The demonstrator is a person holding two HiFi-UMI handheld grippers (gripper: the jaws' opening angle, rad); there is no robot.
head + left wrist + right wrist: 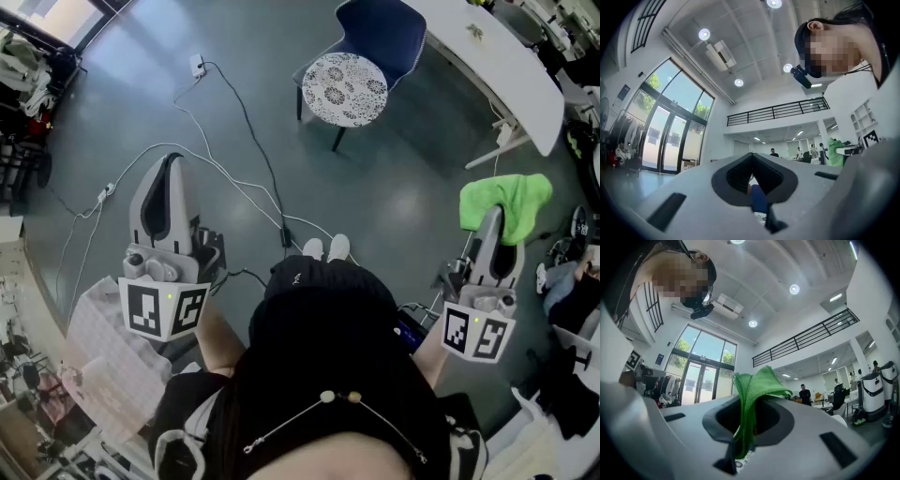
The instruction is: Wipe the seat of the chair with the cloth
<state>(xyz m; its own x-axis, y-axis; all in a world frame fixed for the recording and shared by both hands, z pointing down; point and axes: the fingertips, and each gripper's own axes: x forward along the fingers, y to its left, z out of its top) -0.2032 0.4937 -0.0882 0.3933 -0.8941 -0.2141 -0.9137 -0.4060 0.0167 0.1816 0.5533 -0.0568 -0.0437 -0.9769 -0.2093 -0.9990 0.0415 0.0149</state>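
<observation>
The chair (380,33) has a dark blue shell and a round, white patterned seat (344,89); it stands on the grey floor far ahead of both grippers. My right gripper (494,223) is shut on a bright green cloth (506,199), which flops over its tip. In the right gripper view the cloth (754,390) rises from between the closed jaws of that gripper (746,430). My left gripper (169,167) is shut and holds nothing. In the left gripper view a sliver of the blue chair (758,199) shows through the notch of its closed jaws (751,159).
A long white table (506,66) runs behind the chair at the upper right. White and black cables (234,178) snake over the floor from a power strip (197,66). A clothes rack (23,66) stands far left. A pink checked sheet (103,347) lies lower left.
</observation>
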